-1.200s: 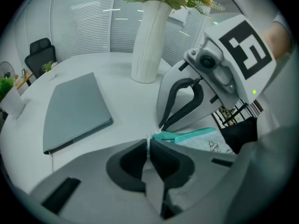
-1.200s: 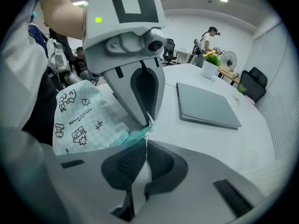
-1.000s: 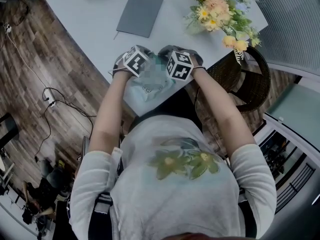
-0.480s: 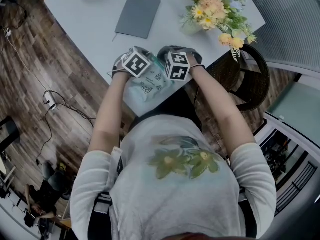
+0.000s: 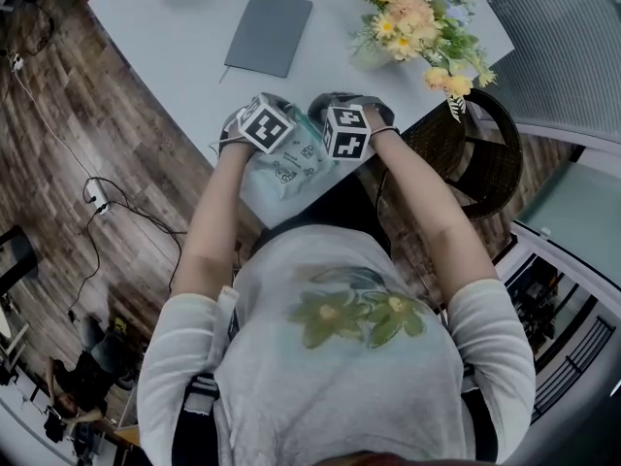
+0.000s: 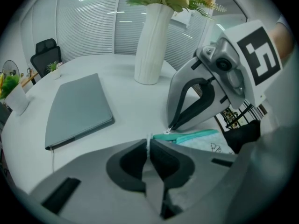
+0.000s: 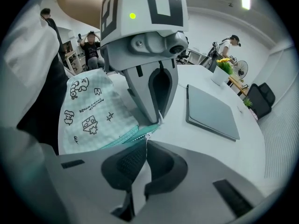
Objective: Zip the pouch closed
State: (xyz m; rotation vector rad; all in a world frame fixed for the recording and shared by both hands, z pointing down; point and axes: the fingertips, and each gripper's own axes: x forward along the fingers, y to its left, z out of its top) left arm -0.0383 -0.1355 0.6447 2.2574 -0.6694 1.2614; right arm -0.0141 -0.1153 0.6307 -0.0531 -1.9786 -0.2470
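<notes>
A pale teal checked pouch with doodle prints lies at the table's near edge, also seen in the right gripper view. Its teal zipper band runs along the top edge. My left gripper is shut on the thin end of the pouch beside the zipper; its tips also show in the right gripper view. My right gripper is shut on the small silvery zipper pull, close to the left one. Its tips show in the left gripper view. In the head view both marker cubes hide the jaws.
A grey notebook lies flat farther back on the white table. A white vase of flowers stands at the back right. A dark wicker chair sits right of the table. A small potted plant stands at the far left.
The right gripper has rolled slightly about its own line. Both hands stay in place over the pouch.
</notes>
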